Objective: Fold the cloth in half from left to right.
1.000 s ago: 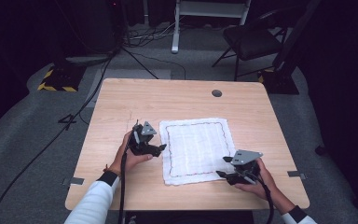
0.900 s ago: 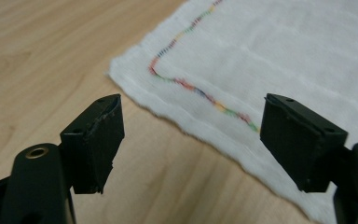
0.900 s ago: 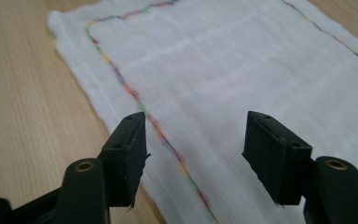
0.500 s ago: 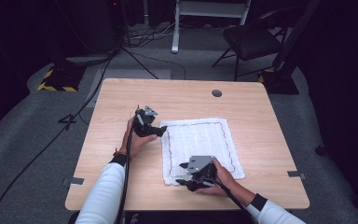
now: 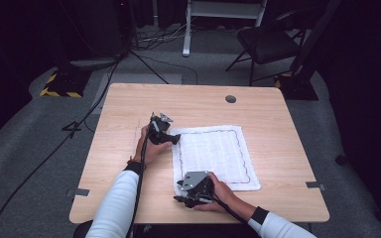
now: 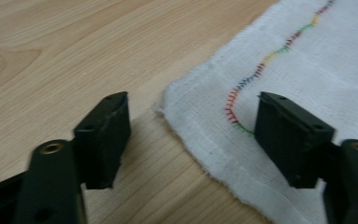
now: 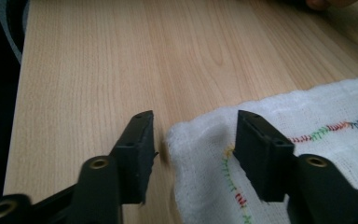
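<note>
I see a white cloth (image 5: 212, 157) lying flat on the wooden table (image 5: 129, 106), slightly right of centre and closer to the near edge than the far one. Its long axis runs from the far edge toward the near edge, slanted a little so the near end sits further right. A line of multicoloured stitching follows just inside its border.

My left gripper (image 5: 174, 140) sits at the cloth's far-left corner. In the left gripper view (image 6: 193, 135) its jaws stand wide apart, released: one jaw over bare wood, the other over the cloth, with the corner of the cloth (image 6: 279, 107) between them. Nothing is pinched.

My right gripper (image 5: 179, 198) sits at the cloth's near-left corner, close to the table's near edge. In the right gripper view (image 7: 193, 149) the jaws are likewise parted, with the rumpled corner of the cloth (image 7: 307, 140) lying between them; I cannot tell whether either jaw touches the fabric.

The table's far side carries a small round grommet (image 5: 230, 98). A dark chair (image 5: 268, 44) stands on the floor beyond the far-right corner.
</note>
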Motion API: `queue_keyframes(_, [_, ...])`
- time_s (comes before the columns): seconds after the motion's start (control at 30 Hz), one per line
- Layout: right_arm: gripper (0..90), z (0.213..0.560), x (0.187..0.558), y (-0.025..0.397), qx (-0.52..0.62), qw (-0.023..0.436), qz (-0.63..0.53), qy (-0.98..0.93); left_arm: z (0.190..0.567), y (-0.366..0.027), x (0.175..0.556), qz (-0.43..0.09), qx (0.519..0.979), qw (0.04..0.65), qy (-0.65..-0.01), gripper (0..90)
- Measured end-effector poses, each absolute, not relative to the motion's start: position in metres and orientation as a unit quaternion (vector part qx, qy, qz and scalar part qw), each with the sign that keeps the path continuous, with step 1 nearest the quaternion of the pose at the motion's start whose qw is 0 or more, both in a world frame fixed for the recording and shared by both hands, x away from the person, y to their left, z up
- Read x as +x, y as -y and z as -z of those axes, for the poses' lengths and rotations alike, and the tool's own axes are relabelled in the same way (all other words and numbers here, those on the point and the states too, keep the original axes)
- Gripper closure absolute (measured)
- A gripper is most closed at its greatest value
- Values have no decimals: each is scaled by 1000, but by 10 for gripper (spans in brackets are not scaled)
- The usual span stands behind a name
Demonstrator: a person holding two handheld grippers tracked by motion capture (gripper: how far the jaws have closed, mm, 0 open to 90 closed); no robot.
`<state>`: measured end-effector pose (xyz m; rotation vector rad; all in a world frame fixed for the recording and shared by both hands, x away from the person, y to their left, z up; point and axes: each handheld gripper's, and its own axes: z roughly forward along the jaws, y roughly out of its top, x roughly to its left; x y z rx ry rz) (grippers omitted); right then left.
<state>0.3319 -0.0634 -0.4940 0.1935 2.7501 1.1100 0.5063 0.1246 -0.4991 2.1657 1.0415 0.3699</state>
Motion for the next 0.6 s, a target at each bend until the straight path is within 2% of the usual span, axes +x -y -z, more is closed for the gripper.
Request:
queue_keyframes(0.07, [595, 493, 333, 66, 71, 86, -370, -922, 498, -125, 506, -138, 835, 355, -398, 428])
queue_keyframes(0.1, [629, 493, 335, 68, 76, 84, -369, -922, 498, -127, 506, -133, 835, 358, -395, 518])
queue_keyframes(0.13, [658, 493, 336, 69, 81, 84, -368, -922, 498, -129, 506, -128, 836, 362, -392, 547])
queue_keyframes(0.2, [730, 493, 338, 70, 88, 84, -366, -923, 499, -133, 506, -117, 835, 370, -390, 676])
queue_keyframes(0.27, [792, 492, 338, 71, 88, 95, -360, -924, 499, -136, 506, -105, 831, 379, -394, 759])
queue_keyframes(0.43, [836, 492, 337, 71, 86, 104, -358, -924, 496, -136, 505, -103, 841, 369, -383, 851])
queue_keyframes(0.6, [857, 489, 333, 69, 74, 105, -362, -923, 491, -135, 502, -107, 846, 364, -375, 864])
